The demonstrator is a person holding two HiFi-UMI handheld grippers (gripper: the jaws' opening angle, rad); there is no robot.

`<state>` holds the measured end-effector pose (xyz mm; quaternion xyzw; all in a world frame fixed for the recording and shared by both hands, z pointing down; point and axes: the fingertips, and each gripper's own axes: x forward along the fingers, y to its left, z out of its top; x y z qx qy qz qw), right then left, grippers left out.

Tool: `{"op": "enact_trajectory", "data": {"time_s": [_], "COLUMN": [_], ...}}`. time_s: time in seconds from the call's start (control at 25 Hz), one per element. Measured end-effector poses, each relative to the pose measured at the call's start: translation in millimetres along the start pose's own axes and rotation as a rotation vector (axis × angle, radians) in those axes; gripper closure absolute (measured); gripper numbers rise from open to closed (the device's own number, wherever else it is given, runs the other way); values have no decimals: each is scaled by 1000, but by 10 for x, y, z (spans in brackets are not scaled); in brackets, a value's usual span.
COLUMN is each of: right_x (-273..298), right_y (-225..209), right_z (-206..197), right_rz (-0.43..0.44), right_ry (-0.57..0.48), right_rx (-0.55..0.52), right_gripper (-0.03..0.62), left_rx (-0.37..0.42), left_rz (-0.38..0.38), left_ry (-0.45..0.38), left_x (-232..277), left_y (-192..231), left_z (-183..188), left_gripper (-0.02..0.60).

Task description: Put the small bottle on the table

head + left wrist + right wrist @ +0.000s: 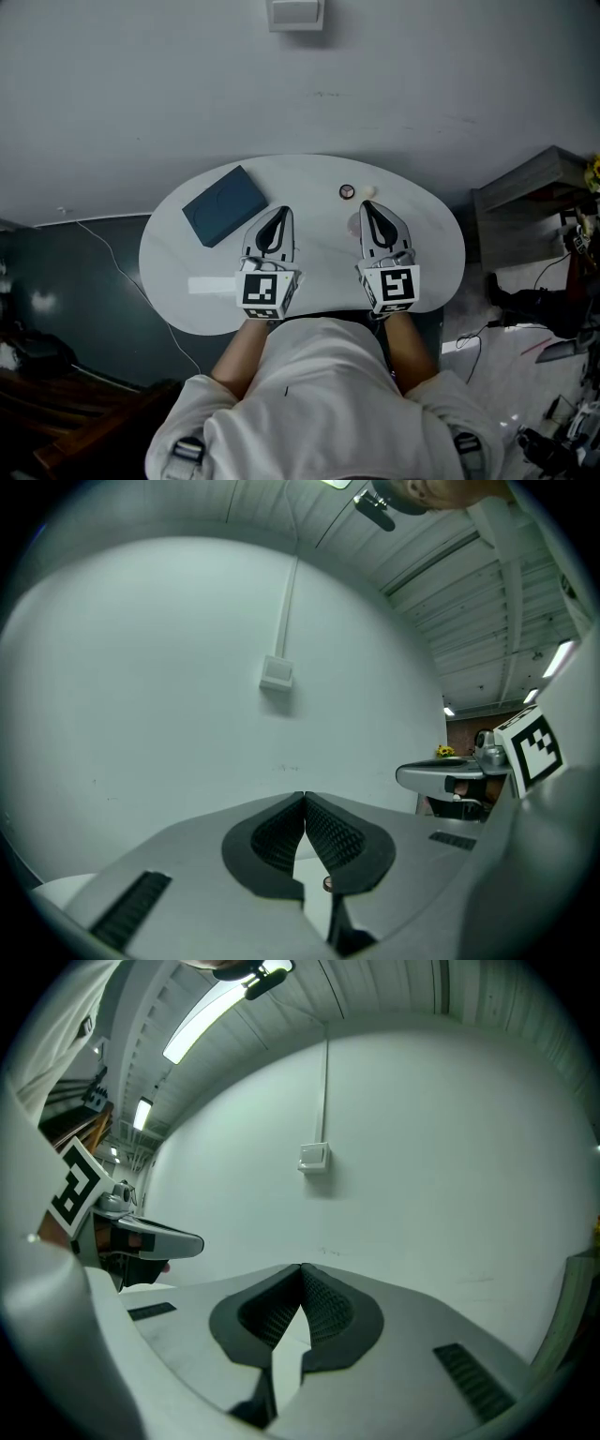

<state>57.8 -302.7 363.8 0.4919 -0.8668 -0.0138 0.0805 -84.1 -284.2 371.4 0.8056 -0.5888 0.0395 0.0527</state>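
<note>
The small bottle [347, 191] stands on the white oval table [422, 225] near its far edge, seen from above as a dark-rimmed round top. Through the gap below the left jaws it shows as a tiny round spot [327, 883]. My left gripper [281, 212] rests over the table's middle, shut and empty, its tips short of the bottle and to its left. My right gripper [366, 207] lies parallel to it, shut and empty, its tips just near of the bottle. Both pairs of jaws meet at the tips [305, 797] [301, 1268].
A dark blue flat book [223, 205] lies on the table's left part. A small pale round thing [370, 190] sits right of the bottle. A grey wall with a white box [295, 13] stands behind. A grey shelf [530, 187] and cables fill the right floor.
</note>
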Motion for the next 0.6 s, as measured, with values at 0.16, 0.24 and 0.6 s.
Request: {"op": "enact_trajectory", "data": {"time_s": [0.16,0.24,0.6], "right_x": [-34,-58,-85], "right_y": [-59,-70,-218], "right_z": [-28,-50,-123], "right_rz": [-14,-18,-38], "right_ry": [1,5,13], "right_rx": [-2,0,6], "right_gripper": [596,595,596], "left_rx": [9,13,12], "left_rz": [-8,-18,-36], "left_ry": [2,8,21], "left_x": [26,23,120], "left_y": [-28,-64,-164], "left_z": [9,-7,-81], "left_gripper": [561,561,561]}}
